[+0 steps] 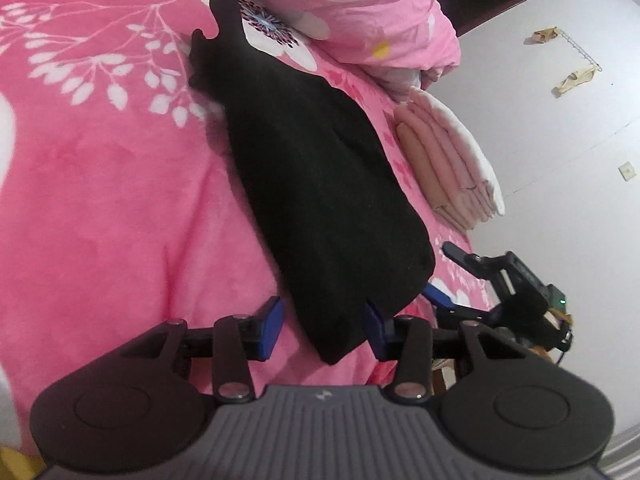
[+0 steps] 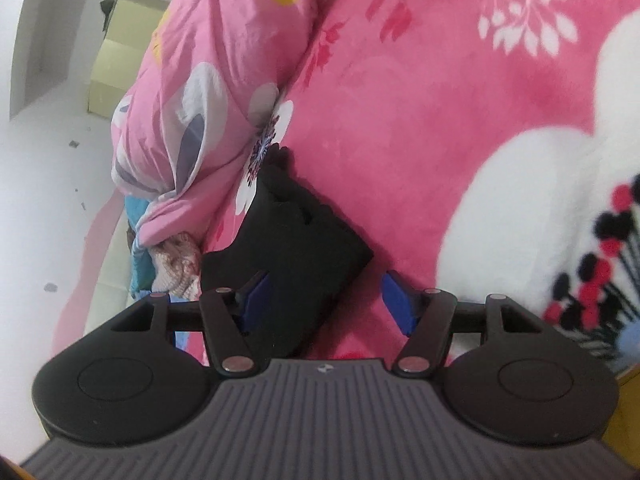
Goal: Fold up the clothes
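Folded black knit garment [image 1: 320,184] on pink floral fleece blanket [image 1: 100,200]; left gripper [image 1: 326,328] and right gripper [image 2: 324,300] both released, garment's near end between their pads

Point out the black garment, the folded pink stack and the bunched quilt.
black garment [image 1: 320,184]: left wrist view, middle of the cloth.
folded pink stack [image 1: 448,160]: left wrist view, its layered side.
bunched quilt [image 2: 192,120]: right wrist view, its rolled edge.

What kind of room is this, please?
Probably a bedroom. The black garment lies on a pink floral blanket as on a bed, with a rolled pink quilt behind and folded pale pink cloths beside it.
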Action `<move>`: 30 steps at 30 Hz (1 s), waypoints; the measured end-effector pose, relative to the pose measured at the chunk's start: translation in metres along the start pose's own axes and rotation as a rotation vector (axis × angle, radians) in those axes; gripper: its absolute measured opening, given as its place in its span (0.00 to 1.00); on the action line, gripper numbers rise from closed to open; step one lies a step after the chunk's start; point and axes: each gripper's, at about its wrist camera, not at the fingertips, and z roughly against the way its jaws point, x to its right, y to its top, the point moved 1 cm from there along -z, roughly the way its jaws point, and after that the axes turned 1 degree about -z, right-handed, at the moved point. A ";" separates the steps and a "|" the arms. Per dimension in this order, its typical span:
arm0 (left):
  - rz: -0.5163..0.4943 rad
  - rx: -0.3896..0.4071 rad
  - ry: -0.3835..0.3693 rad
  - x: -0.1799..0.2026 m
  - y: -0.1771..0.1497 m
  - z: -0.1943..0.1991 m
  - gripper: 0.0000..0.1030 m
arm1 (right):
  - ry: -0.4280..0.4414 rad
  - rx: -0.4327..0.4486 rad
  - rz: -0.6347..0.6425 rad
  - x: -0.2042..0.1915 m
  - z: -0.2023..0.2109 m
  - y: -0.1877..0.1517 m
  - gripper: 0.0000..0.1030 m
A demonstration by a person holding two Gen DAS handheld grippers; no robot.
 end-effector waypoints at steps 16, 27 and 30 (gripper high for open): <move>0.042 0.090 -0.105 0.012 0.044 0.014 0.05 | 0.139 -0.038 0.021 -0.038 -0.032 0.014 0.04; 0.084 0.274 -0.196 0.048 0.267 0.045 0.05 | 0.337 0.030 0.047 -0.190 -0.100 0.138 0.03; 0.063 0.335 -0.203 0.070 0.306 0.062 0.05 | 0.383 0.070 0.086 -0.237 -0.106 0.163 0.03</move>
